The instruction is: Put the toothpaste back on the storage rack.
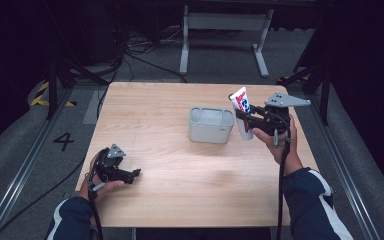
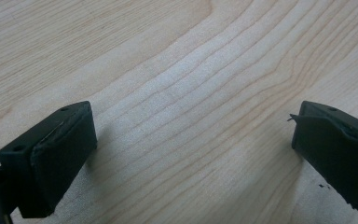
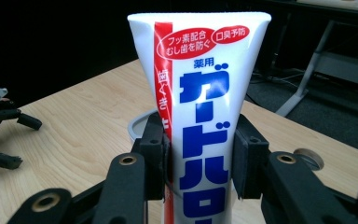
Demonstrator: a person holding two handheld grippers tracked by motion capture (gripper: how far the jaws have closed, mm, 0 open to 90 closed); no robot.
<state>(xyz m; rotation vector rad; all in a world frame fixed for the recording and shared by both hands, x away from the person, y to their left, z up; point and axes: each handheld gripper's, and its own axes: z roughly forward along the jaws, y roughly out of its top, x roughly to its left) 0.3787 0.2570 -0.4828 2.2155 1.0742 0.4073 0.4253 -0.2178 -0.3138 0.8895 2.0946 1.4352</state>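
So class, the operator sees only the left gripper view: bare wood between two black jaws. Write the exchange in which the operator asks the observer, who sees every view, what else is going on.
Operator: Is my left gripper holding anything?
Observer: No. The left gripper is open, resting low on the table.
Operator: What does the other hand have?
Observer: The right gripper is shut on a toothpaste tube, held upright off the table.
Operator: Anything nearby?
Observer: A grey bin stands just left of the tube in the high view.
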